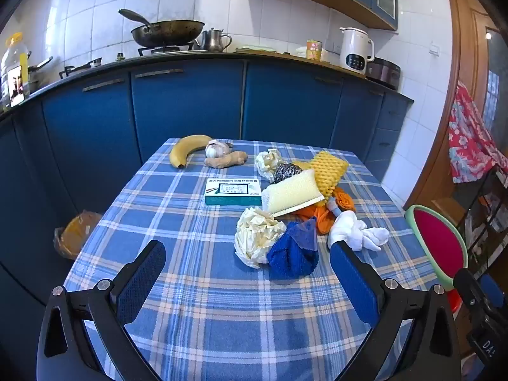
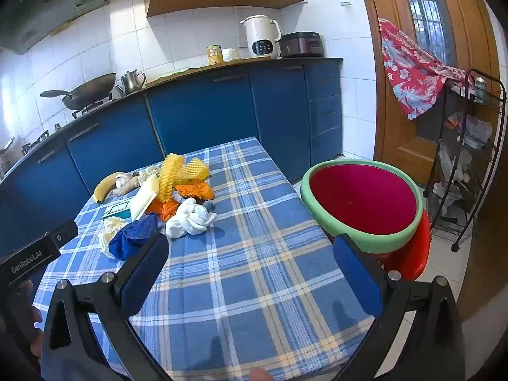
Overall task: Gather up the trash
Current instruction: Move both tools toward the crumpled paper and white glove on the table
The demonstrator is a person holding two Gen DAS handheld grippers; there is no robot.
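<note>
A heap of things lies on the blue plaid tablecloth (image 1: 197, 285). A crumpled paper wad (image 1: 255, 238) sits nearest my left gripper (image 1: 247, 263), which hovers open just short of it. A second wad (image 1: 266, 163) lies further back by a steel scourer (image 1: 287, 171). Beside them are a teal box (image 1: 233, 192), a white sponge (image 1: 293, 193), yellow foam netting (image 1: 328, 168), a blue cloth (image 1: 293, 257), white socks (image 1: 352, 230) and orange cloth (image 1: 320, 219). My right gripper (image 2: 250, 254) is open over bare tablecloth (image 2: 254, 270), with the socks (image 2: 190, 220) ahead left.
A banana (image 1: 185, 150), garlic (image 1: 216, 149) and ginger (image 1: 225, 160) lie at the table's far side. A green-rimmed red basin (image 2: 362, 200) stands on a red stool right of the table. A bagged bin (image 1: 74, 233) sits on the floor left. Blue cabinets run behind.
</note>
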